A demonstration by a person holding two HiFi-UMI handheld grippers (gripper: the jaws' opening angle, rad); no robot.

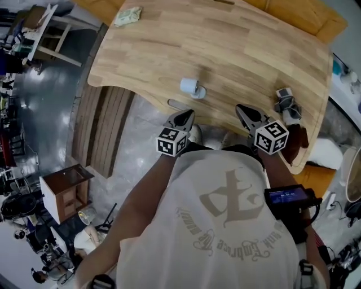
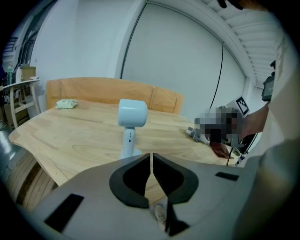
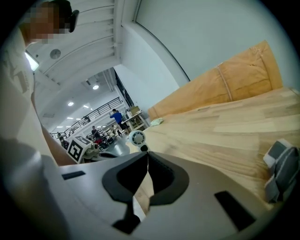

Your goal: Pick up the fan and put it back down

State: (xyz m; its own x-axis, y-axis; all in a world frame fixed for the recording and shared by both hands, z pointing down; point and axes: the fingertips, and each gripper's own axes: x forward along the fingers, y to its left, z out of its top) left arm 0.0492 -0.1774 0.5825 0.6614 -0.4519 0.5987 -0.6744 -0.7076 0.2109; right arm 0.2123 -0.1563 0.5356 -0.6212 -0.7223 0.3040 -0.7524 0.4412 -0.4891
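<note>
A small pale-blue fan [image 1: 192,87] stands upright on its stem near the front edge of the wooden table [image 1: 237,51]. In the left gripper view the fan [image 2: 131,118] stands just beyond the jaws, with nothing touching it. My left gripper [image 1: 188,114] hangs off the table's front edge, short of the fan, its jaws shut and empty [image 2: 151,161]. My right gripper [image 1: 241,108] is to the fan's right at the table edge, also shut with nothing in it [image 3: 147,159]. From the right gripper view the fan [image 3: 137,138] shows its round face just past the jaw tips.
A grey folded gadget [image 1: 286,101] lies on the table at the right, near my right gripper. A crumpled pale-green cloth [image 1: 127,16] sits at the far left corner. An orange bench [image 2: 108,91] runs behind the table. A small wooden cabinet [image 1: 65,189] stands on the floor at left.
</note>
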